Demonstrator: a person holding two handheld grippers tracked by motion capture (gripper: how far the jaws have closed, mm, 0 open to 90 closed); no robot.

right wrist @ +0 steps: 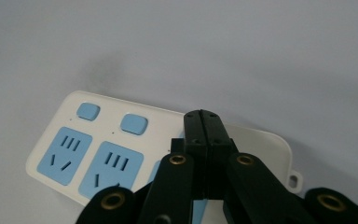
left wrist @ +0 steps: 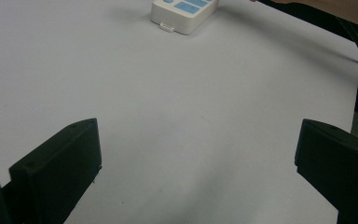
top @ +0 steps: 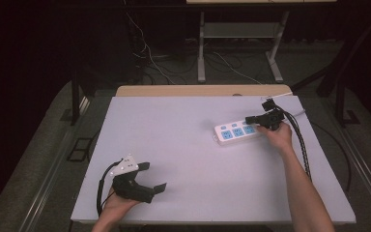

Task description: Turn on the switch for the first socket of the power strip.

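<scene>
A white power strip (top: 235, 131) with blue sockets and blue buttons lies at the right rear of the white table (top: 183, 159). My right gripper (top: 248, 119) is shut, its tips pressed together with nothing between them. In the right gripper view those tips (right wrist: 201, 115) hover over or rest on the power strip (right wrist: 112, 140) in the row of blue buttons (right wrist: 134, 123); contact is hard to tell. My left gripper (top: 153, 176) is held wide open near the front left edge. In the left gripper view its jaws (left wrist: 198, 140) frame bare table, with the power strip (left wrist: 184, 11) far ahead.
The strip's white cord (top: 297, 113) runs off the table's right rear corner. A wooden tabletop edge (top: 203, 90) lies just behind the white board. Beyond it stand a metal frame (top: 201, 48) and loose floor cables (top: 149, 58).
</scene>
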